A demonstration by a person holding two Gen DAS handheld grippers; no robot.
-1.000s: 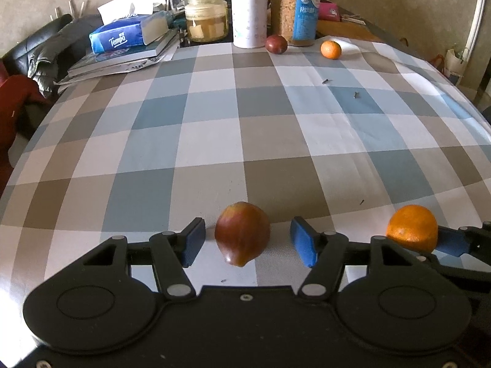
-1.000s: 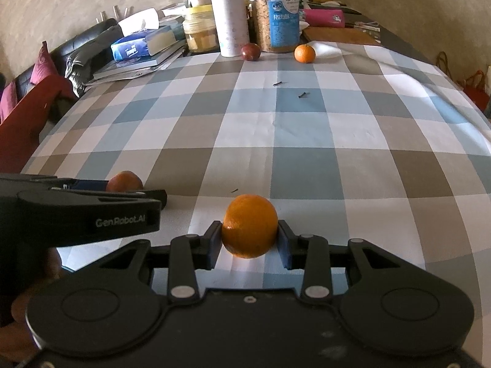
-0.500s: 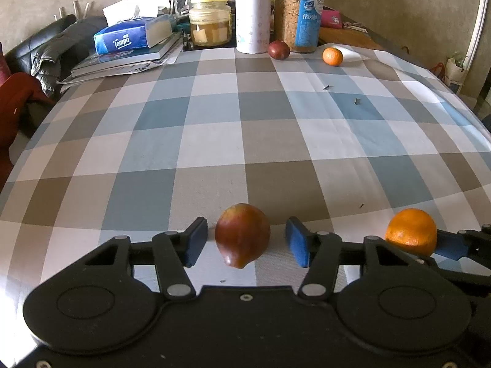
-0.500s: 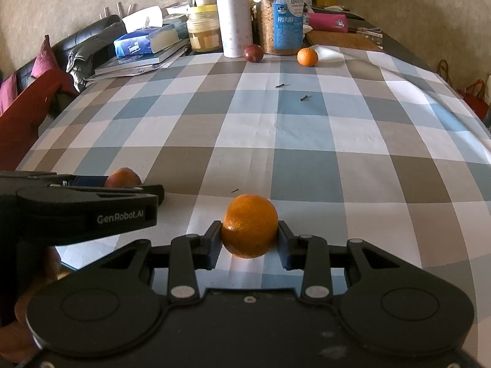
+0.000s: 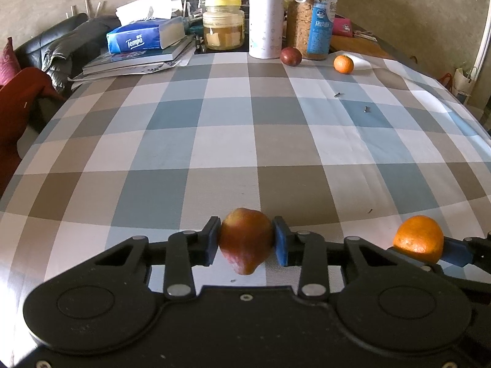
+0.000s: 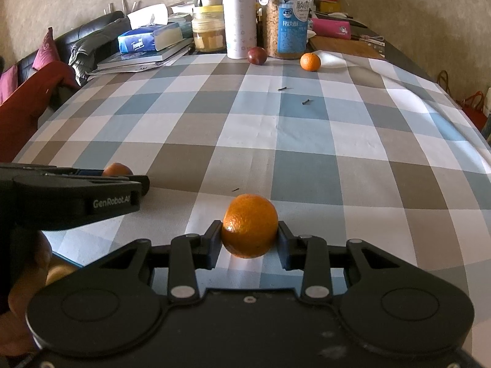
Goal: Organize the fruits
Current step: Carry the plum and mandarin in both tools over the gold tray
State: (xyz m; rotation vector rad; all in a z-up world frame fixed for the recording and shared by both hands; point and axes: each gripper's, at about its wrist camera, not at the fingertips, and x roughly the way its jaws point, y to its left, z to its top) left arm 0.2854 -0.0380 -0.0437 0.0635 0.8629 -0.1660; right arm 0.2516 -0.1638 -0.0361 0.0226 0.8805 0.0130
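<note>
Checked cloth in blue, tan and white covered the table (image 5: 233,141), with a rough beige wall behind and a dark sofa at the left edge. At the near edge the left gripper (image 5: 247,240) had just been closing, and its blue fingers (image 5: 211,240) pressed both sides of a reddish-brown fruit (image 5: 246,239) with a pointed lower end — a grip, not a hover. Off to its right lay a large orange (image 5: 419,239), seen there against the other tool's blue pad.

From the right wrist view, the right gripper (image 6: 249,239) had also been closing a little, and its dark fingers (image 6: 214,239) sat tight against that same large orange (image 6: 250,225), which rested low over the cloth. The left tool crossed the left side of that view, a hand (image 6: 27,276) partly visible beneath it.

Far across the table a dark red fruit (image 5: 290,56) stood just beside a white bottle (image 5: 266,15) and a clip-top jar (image 5: 313,15), and a small orange (image 5: 343,63) lay near it, apart from both. A yellow-lidded jar (image 5: 223,24), a tissue pack (image 5: 144,36) on stacked books (image 5: 138,61) and two tiny dark bits (image 5: 365,109) on the cloth completed the far end.
</note>
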